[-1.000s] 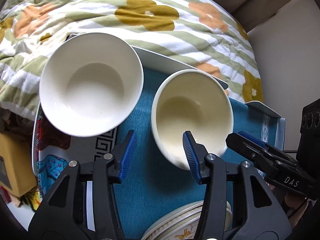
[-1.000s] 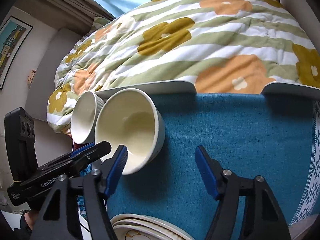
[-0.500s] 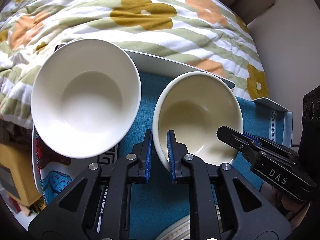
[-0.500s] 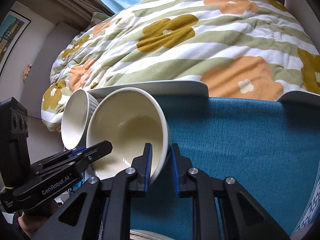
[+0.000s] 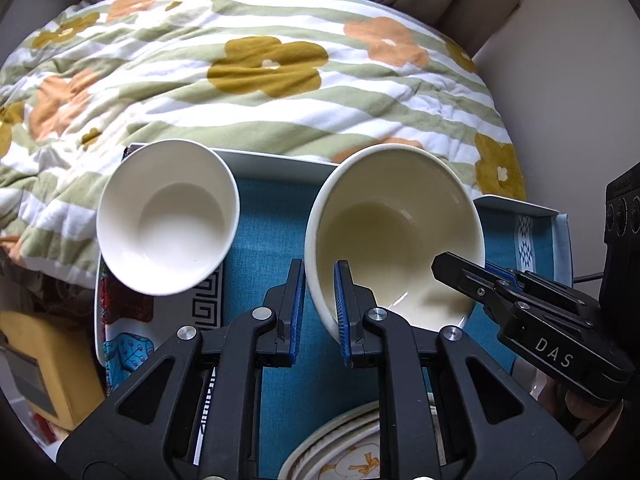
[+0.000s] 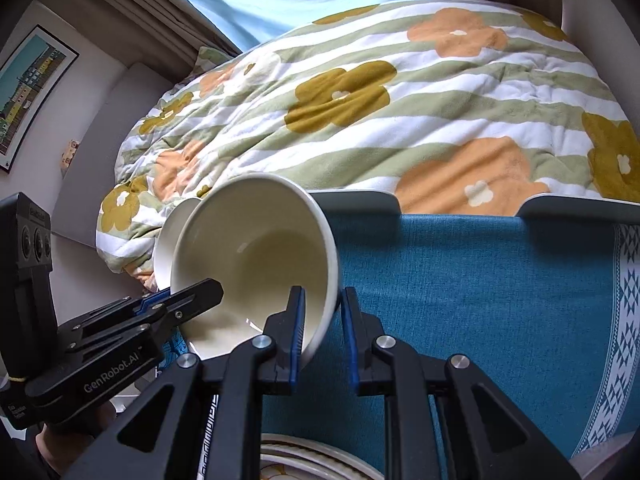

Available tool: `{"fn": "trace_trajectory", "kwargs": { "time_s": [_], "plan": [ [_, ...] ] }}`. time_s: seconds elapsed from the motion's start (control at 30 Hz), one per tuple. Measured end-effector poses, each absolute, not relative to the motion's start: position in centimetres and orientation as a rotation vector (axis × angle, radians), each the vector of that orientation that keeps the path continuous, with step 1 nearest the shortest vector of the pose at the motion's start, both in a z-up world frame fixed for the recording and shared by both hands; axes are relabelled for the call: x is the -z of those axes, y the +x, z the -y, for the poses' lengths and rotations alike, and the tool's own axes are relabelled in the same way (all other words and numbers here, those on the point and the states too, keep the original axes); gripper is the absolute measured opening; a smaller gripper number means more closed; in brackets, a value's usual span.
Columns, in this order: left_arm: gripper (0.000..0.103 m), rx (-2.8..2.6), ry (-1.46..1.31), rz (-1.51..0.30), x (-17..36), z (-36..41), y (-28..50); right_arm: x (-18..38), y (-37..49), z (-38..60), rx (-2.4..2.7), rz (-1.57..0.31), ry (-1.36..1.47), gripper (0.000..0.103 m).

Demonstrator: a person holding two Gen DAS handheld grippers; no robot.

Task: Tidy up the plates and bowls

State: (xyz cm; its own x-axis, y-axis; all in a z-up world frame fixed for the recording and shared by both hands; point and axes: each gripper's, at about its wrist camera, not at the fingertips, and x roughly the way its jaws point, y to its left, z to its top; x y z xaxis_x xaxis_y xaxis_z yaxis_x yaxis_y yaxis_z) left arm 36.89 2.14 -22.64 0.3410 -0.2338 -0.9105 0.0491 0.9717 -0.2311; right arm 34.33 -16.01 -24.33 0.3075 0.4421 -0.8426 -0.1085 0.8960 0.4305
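A cream bowl (image 5: 394, 236) hangs tilted above the teal cloth (image 5: 260, 240) on a white tray (image 5: 276, 162). My left gripper (image 5: 318, 308) is shut on its left rim, one blue pad inside and one outside. My right gripper (image 6: 323, 320) is shut on the opposite rim of the same cream bowl (image 6: 256, 264). Each gripper shows in the other's view: the right gripper (image 5: 452, 270) reaches in from the right, the left gripper (image 6: 200, 292) from the left. A white bowl (image 5: 168, 216) sits to the left; in the right wrist view the white bowl (image 6: 162, 240) is mostly hidden behind the cream one.
A stack of patterned plates (image 5: 344, 452) lies at the near edge of the cloth, below both grippers. A floral striped duvet (image 5: 260, 80) rises just behind the tray. A yellow box (image 5: 44, 368) stands at the left, and a wall closes in on the right.
Both grippers went from open to shut on opposite sides of the cream bowl's rim. The bowl has since come up off the cloth and tilted, and the white bowl and tray look farther away.
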Motion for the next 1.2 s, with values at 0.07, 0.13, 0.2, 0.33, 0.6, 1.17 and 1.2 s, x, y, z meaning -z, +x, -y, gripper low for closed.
{"fn": "trace_trajectory", "kwargs": {
  "time_s": [0.07,0.13,0.2,0.33,0.6,1.17,1.2],
  "plan": [
    [0.013,0.192,-0.166,-1.189,21.1,-1.3,36.0,23.1,33.5,16.9,-0.374,-1.185,0.326,0.017],
    [0.012,0.199,-0.163,-1.169,19.7,-0.2,34.9,21.8,32.4,17.9,-0.378,-1.163,0.332,0.017],
    [0.013,0.207,-0.158,-1.147,18.3,1.2,33.6,20.6,31.2,19.1,-0.38,-1.141,0.329,0.017],
    [0.012,0.215,-0.147,-1.106,16.0,4.6,30.3,18.5,28.3,22.2,-0.385,-1.102,0.327,0.017],
    [0.013,0.254,-0.147,-1.081,14.1,13.8,22.6,16.2,21.0,30.5,-0.351,-1.063,0.322,0.017],
    [0.012,0.38,-0.087,-1.27,21.2,29.3,15.5,20.7,11.5,44.9,-0.203,-1.182,0.371,0.017],
    [0.012,0.381,-0.072,-1.284,21.9,29.7,15.4,21.5,11.4,45.2,-0.197,-1.196,0.378,0.017]
  ]
}}
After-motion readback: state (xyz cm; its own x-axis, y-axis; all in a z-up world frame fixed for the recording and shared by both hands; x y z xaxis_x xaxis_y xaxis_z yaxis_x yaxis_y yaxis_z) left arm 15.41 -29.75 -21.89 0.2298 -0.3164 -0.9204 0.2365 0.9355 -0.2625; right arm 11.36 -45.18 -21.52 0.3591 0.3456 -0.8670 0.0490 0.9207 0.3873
